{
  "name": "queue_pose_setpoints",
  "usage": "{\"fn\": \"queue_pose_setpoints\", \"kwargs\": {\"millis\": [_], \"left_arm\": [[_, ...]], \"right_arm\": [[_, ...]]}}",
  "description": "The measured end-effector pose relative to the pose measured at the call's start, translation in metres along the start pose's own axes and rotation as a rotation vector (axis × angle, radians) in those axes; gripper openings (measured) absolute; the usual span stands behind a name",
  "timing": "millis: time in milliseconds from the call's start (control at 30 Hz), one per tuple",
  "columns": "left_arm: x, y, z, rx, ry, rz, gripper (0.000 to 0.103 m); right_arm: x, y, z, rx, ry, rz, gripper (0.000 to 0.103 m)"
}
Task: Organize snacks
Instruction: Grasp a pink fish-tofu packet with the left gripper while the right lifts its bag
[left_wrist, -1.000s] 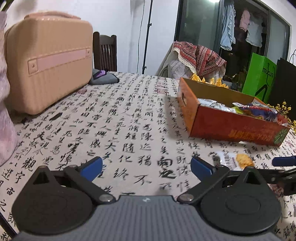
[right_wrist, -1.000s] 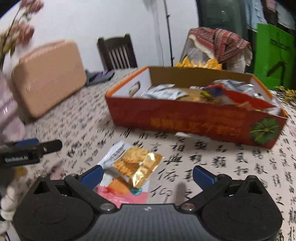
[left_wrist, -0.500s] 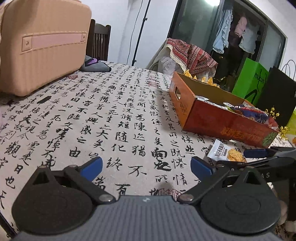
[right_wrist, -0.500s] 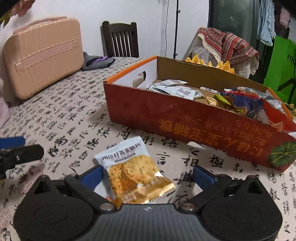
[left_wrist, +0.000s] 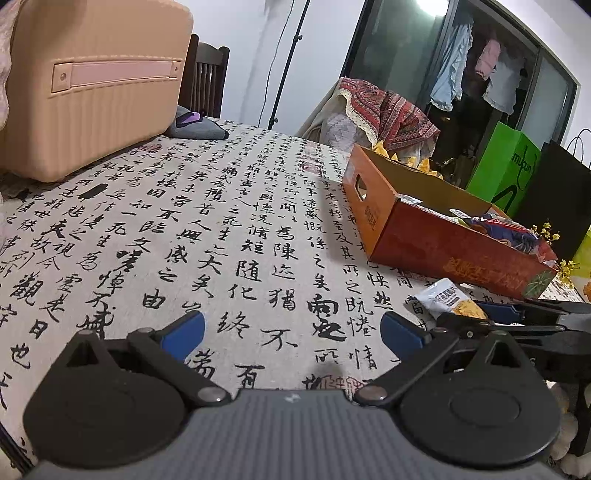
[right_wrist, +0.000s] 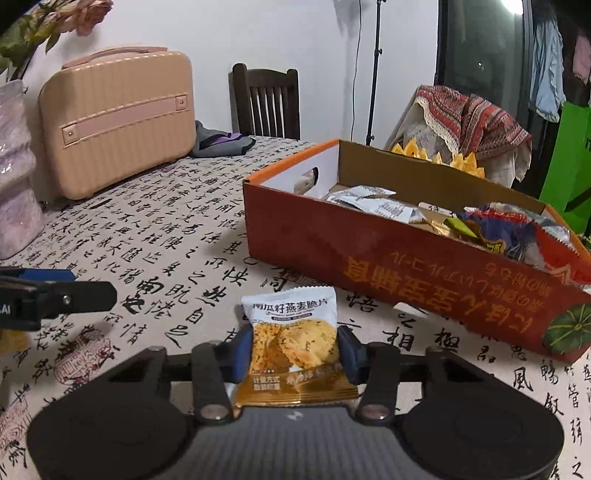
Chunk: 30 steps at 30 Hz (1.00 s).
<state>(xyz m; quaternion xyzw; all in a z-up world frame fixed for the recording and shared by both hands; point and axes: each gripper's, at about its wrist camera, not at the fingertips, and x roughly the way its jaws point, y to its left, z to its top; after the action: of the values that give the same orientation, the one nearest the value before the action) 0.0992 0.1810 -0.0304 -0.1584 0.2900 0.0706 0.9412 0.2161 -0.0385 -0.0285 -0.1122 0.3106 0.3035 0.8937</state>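
A white and gold cracker packet (right_wrist: 295, 332) lies on the calligraphy tablecloth just in front of the orange snack box (right_wrist: 406, 258). My right gripper (right_wrist: 294, 350) has its jaws closing, and the blue pads (right_wrist: 242, 350) touch both side edges of the packet. Several wrapped snacks fill the box. In the left wrist view the same packet (left_wrist: 447, 299) sits by the box (left_wrist: 443, 251), with the right gripper (left_wrist: 517, 317) around it. My left gripper (left_wrist: 291, 328) hovers open over bare cloth with nothing between its fingers; it also shows as a dark finger (right_wrist: 55, 295) at the left.
A peach hard case (right_wrist: 118, 122) stands at the back left beside a pale vase (right_wrist: 14, 177). A grey cloth (right_wrist: 221, 144) and a wooden chair (right_wrist: 266, 99) are at the far edge. A green bag (left_wrist: 506, 166) stands behind the box.
The right gripper's jaws have come in from wide open onto the cracker packet, which now sits centred between them. The left gripper has stayed open and rolled a little.
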Motion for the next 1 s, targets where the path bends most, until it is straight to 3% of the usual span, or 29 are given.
{"fn": "queue_pose_setpoints", "kwargs": {"millis": [200, 333, 467, 1000], "left_arm": [[0.002, -0.004, 0.001, 0.023, 0.016, 0.018, 0.103], [0.004, -0.014, 0.002, 0.054, 0.034, 0.075, 0.103], [0.005, -0.024, 0.003, 0.043, 0.057, 0.07, 0.103], [0.031, -0.134, -0.003, 0.105, 0.175, 0.061, 0.103]], "right_arm": [[-0.018, -0.009, 0.001, 0.04, -0.046, -0.006, 0.042], [-0.036, -0.019, -0.002, 0.065, -0.082, -0.02, 0.042], [-0.053, -0.033, -0.007, 0.091, -0.106, -0.046, 0.042], [-0.092, -0.111, -0.049, 0.273, -0.166, -0.172, 0.042]]}}
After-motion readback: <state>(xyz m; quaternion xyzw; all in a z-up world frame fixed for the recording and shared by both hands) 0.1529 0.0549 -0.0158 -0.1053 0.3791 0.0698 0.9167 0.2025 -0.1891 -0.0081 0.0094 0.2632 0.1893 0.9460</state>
